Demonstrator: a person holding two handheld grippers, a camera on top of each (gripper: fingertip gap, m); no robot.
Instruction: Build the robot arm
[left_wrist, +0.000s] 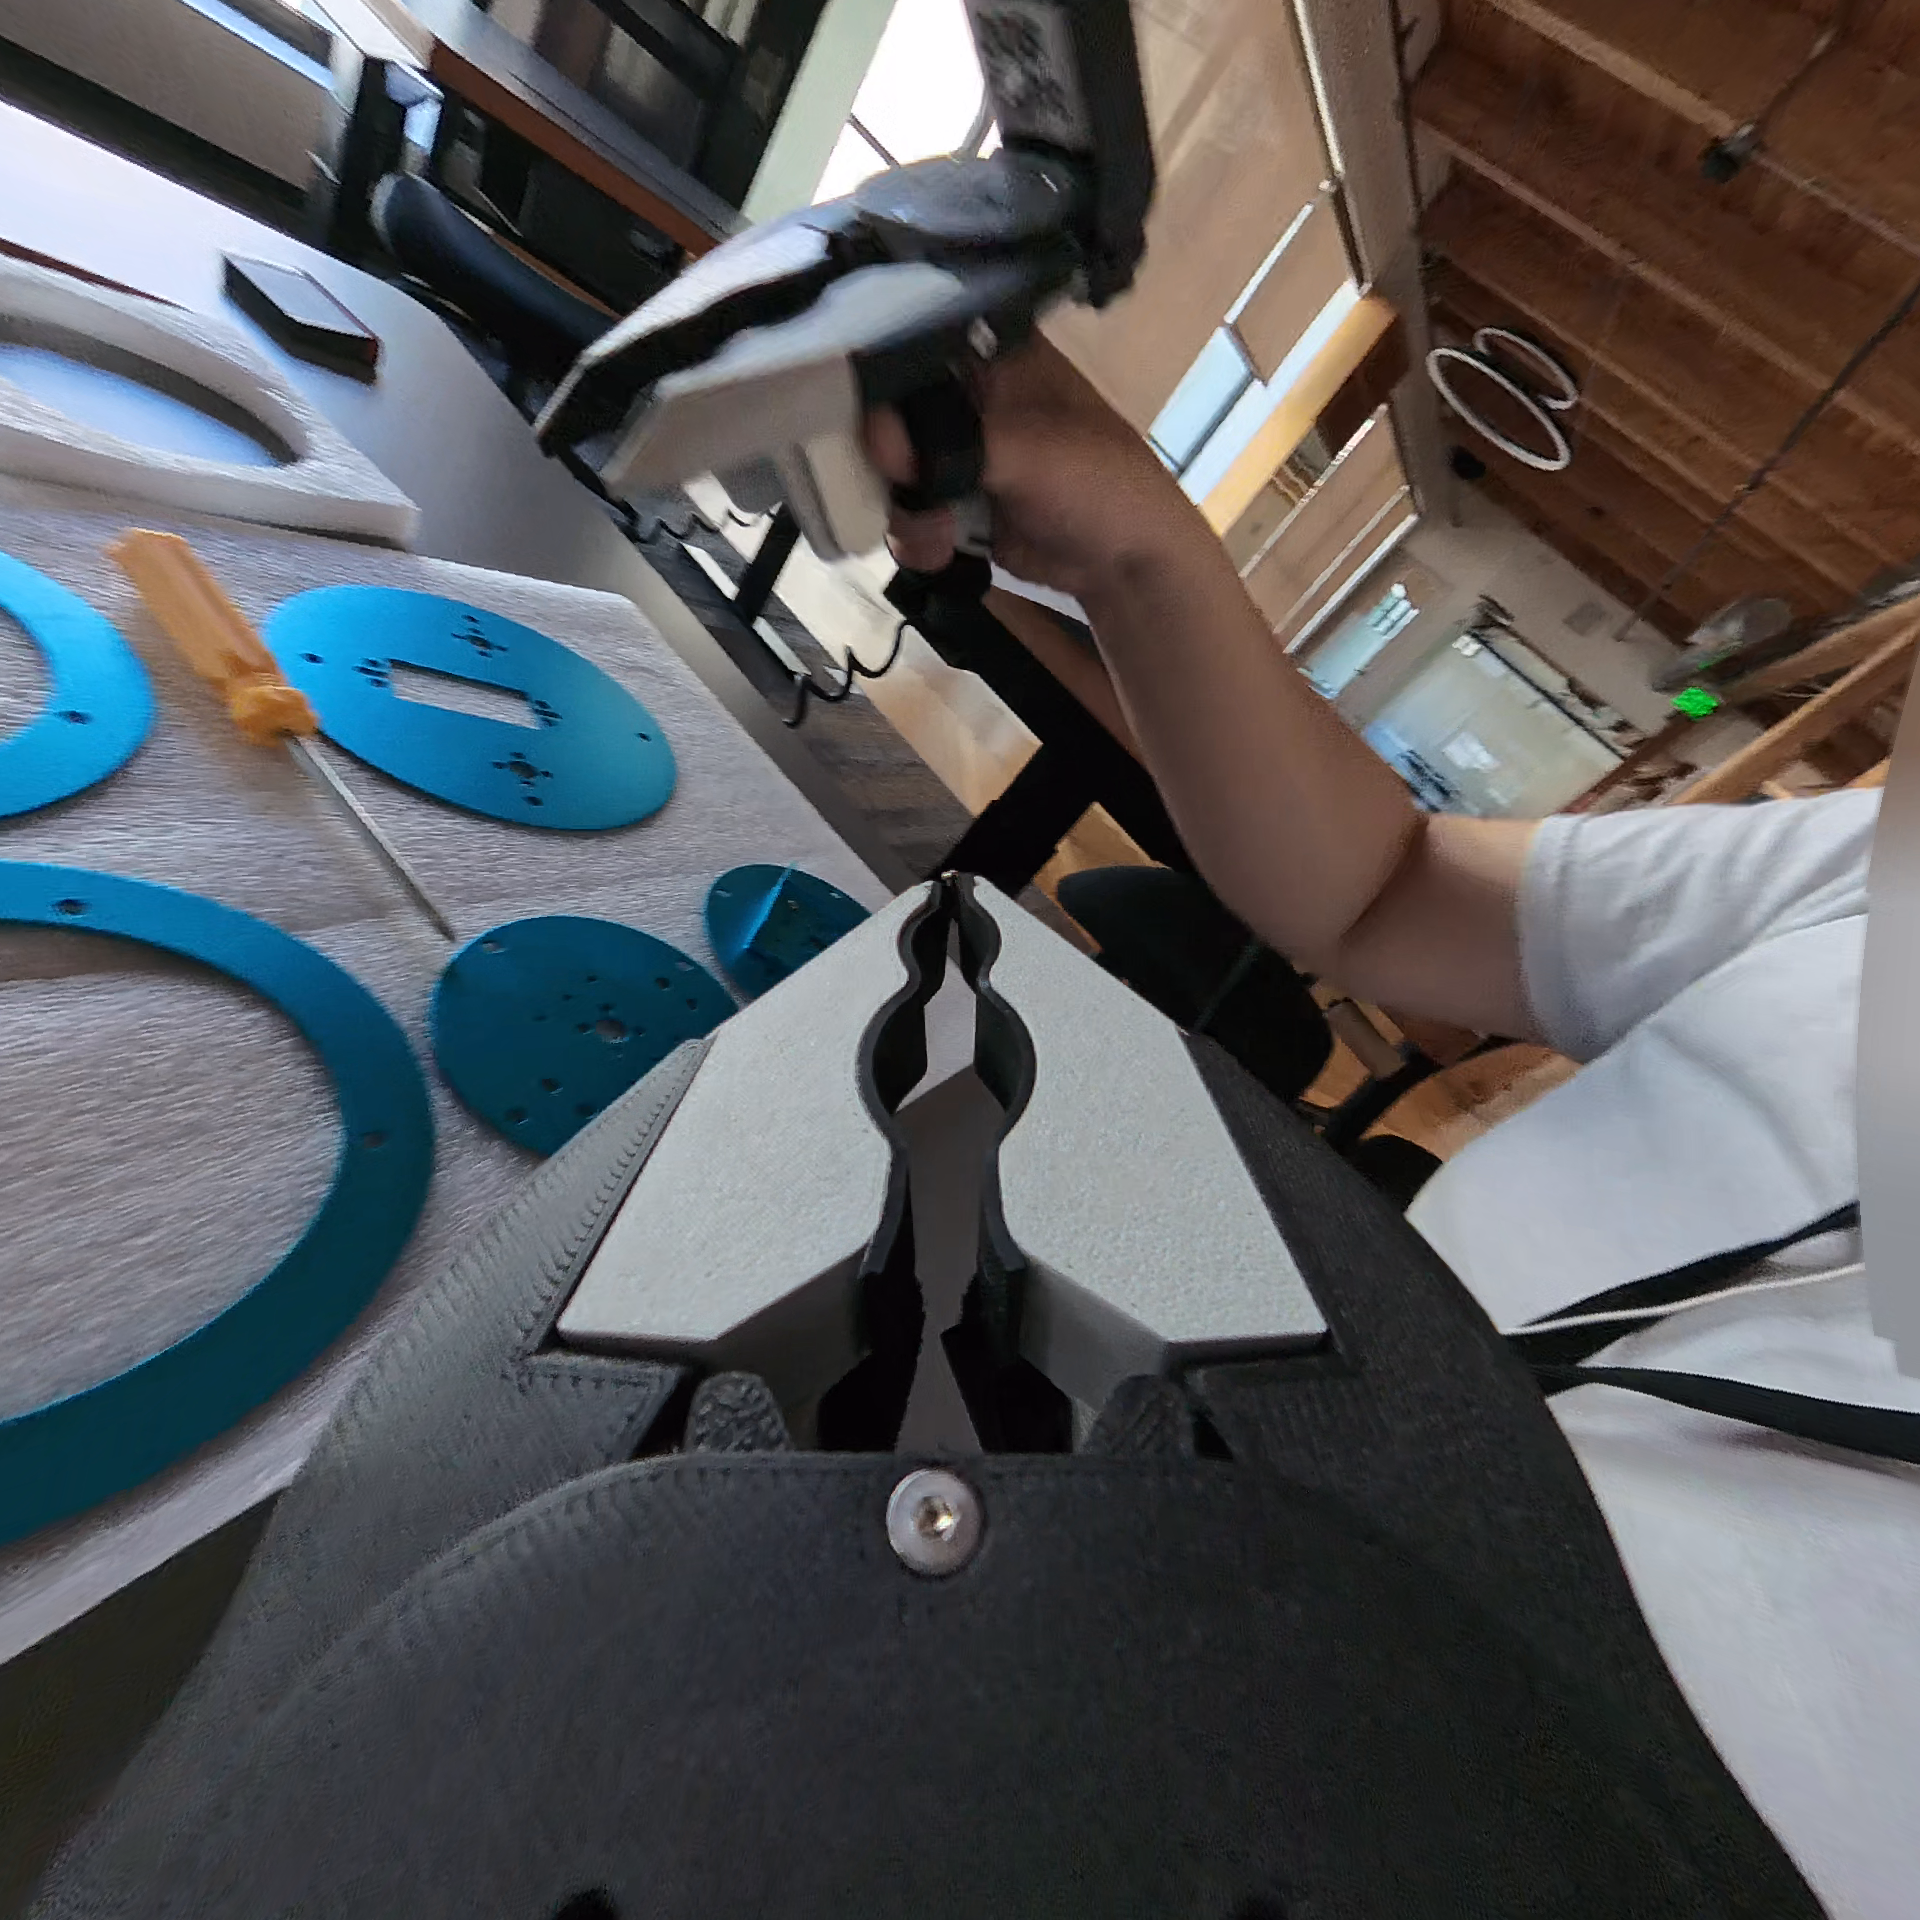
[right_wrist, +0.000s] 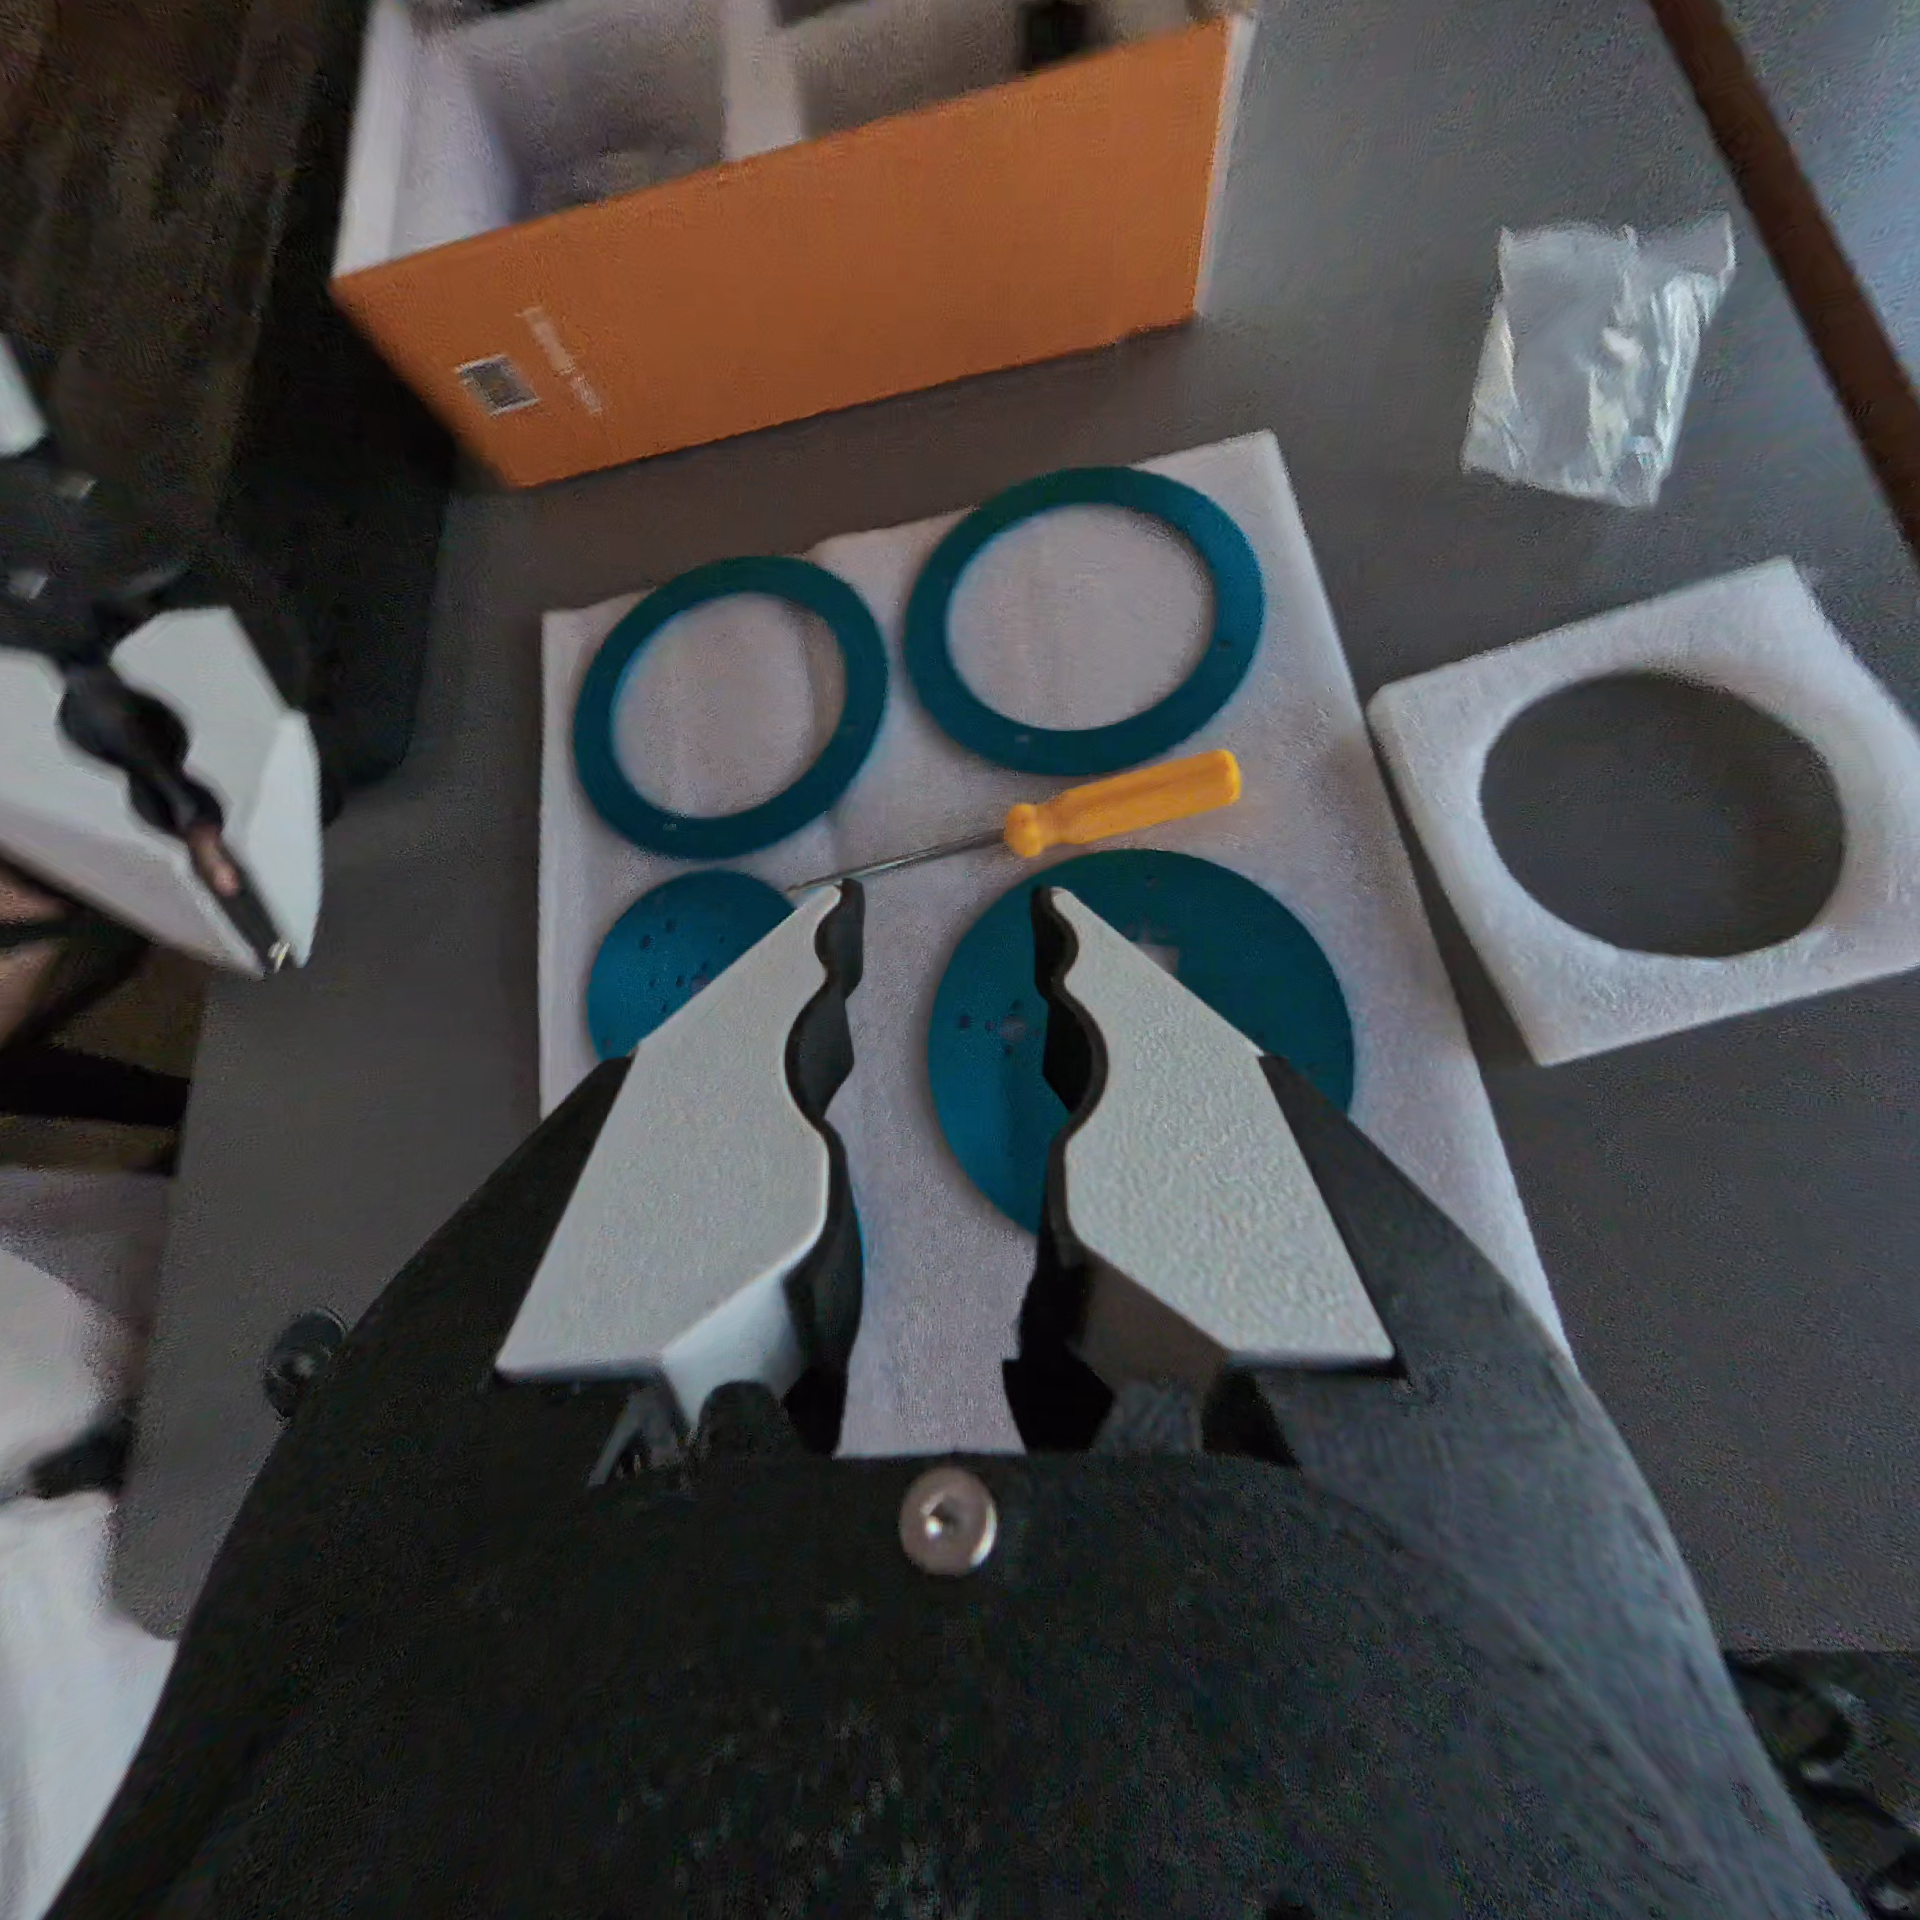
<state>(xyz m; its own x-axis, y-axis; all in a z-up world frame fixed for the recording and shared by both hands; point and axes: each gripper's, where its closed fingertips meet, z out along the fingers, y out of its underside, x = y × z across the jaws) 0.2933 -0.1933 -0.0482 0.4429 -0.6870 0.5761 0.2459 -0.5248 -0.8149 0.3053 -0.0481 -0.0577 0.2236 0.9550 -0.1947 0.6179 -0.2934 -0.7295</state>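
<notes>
My right gripper (right_wrist: 945, 899) is open and empty, held above a white foam sheet (right_wrist: 940, 1049). Its tips hover between a small blue disc (right_wrist: 665, 956) and a large blue disc (right_wrist: 1226, 966), just below the tip of a yellow screwdriver (right_wrist: 1132, 800). Two blue rings (right_wrist: 603, 727) (right_wrist: 1236, 623) lie beyond. My left gripper (left_wrist: 954, 883) is shut, raised off the table's near edge beside another small blue disc (left_wrist: 779, 920). Whether something tiny sits between its tips I cannot tell. It also shows in the right wrist view (right_wrist: 275, 956). The right gripper shows in the left wrist view (left_wrist: 582, 447), held by a hand.
An open orange cardboard box (right_wrist: 810, 301) stands behind the foam sheet. A white foam block with a round hole (right_wrist: 1455, 935) lies to the right, with a clear plastic bag (right_wrist: 1600, 353) behind it. A person in a white shirt (left_wrist: 1714, 1091) is at the table edge. The gap from one gripper's tips to the other's is roughly 15 cm. To reach the yellow screwdriver (right_wrist: 1132, 800) in a straight line is about 10 cm for my right fingers, about 20 cm for my left. It turns up in the left wrist view (left_wrist: 207, 605) as well. The small blue disc (right_wrist: 665, 956) lies around 10 cm away from my left fingertips. My left wrist view (left_wrist: 581, 1083) looks at it from another angle.
</notes>
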